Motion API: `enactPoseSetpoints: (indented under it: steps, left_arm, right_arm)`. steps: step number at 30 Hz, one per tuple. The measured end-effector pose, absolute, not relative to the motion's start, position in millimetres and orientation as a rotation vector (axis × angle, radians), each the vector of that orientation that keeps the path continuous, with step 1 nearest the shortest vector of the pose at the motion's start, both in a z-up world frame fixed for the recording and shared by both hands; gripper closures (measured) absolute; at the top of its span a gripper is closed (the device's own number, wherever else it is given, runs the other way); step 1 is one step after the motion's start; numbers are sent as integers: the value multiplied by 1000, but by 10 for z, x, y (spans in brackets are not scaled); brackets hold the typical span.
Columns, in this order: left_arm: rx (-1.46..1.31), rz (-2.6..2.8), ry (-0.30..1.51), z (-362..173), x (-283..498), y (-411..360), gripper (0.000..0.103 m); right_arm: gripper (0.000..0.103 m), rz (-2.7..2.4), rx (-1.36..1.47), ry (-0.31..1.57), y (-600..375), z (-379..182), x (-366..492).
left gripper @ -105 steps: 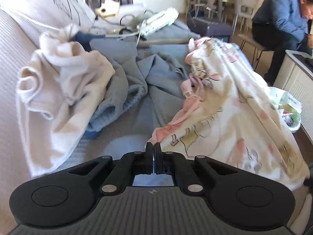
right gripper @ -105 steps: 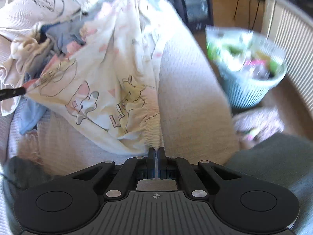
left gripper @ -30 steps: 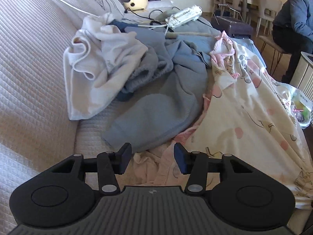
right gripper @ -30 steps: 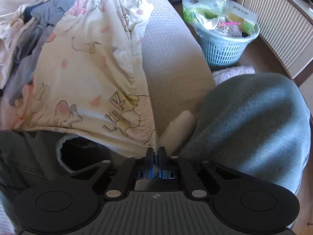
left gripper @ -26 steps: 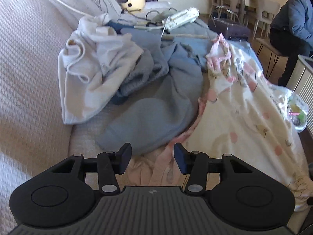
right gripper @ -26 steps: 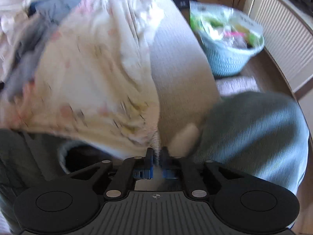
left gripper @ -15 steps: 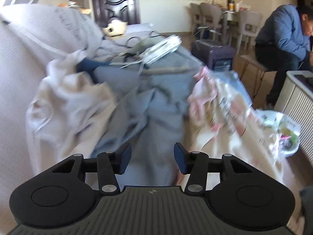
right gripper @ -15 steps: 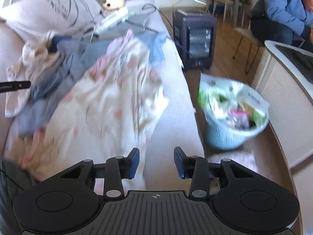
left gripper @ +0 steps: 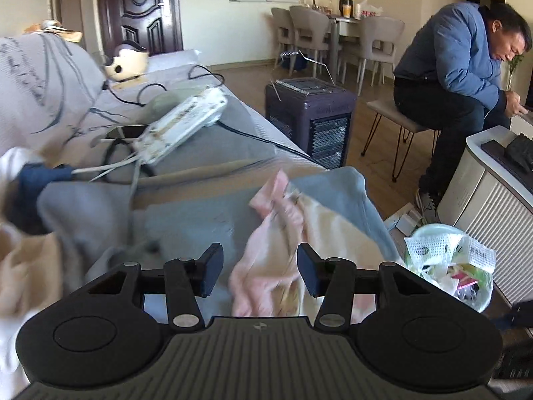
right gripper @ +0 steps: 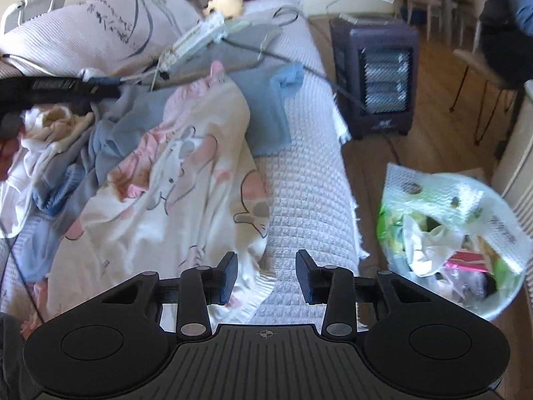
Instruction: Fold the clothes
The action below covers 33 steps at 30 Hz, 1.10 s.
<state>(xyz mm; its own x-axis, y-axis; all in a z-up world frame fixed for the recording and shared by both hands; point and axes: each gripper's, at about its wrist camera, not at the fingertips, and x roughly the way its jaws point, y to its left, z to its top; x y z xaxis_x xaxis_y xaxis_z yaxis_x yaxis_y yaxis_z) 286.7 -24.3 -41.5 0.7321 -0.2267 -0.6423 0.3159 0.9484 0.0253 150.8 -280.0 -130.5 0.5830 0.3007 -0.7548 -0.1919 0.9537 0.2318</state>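
A cream garment with pink cartoon prints (right gripper: 186, 193) lies spread along the sofa seat. It also shows in the left wrist view (left gripper: 286, 240), blurred. A blue-grey garment (right gripper: 266, 106) lies under its far end, and a white and blue pile (right gripper: 50, 153) sits to the left. My right gripper (right gripper: 266, 280) is open and empty above the printed garment's near corner. My left gripper (left gripper: 259, 273) is open and empty above the garment's pink far end. The left gripper's body shows as a dark bar (right gripper: 56, 90) in the right wrist view.
The sofa (right gripper: 306, 180) has a quilted cover and a cushion (right gripper: 100, 33) at the back. A power strip (left gripper: 180, 130) with cables lies on the seat. A heater (left gripper: 309, 120), a full waste basket (right gripper: 449, 243) and a seated man (left gripper: 459, 76) are to the right.
Both grippers let go of the printed garment, first the left, then the right, which opened between 0.9 and 0.5 s ago. Both then lifted and tilted up towards the sofa's far end.
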Motion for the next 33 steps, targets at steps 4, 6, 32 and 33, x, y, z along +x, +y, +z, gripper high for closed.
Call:
enactPoseSetpoints:
  steps: [4, 6, 32, 33]
  left_arm:
    - [113, -308, 718, -534, 3217, -440, 55]
    - [104, -310, 734, -629, 3393, -528, 53]
    - [185, -187, 697, -1051, 4264, -687, 84]
    - [147, -184, 720, -1037, 4269, -627, 76]
  right_arm:
    - [65, 352, 135, 950, -2810, -1460, 1643]
    - [66, 374, 143, 969, -2804, -1545, 1706]
    - [89, 89, 173, 901, -3452, -1656, 1968]
    - [89, 95, 177, 920, -3444, -1702, 2010]
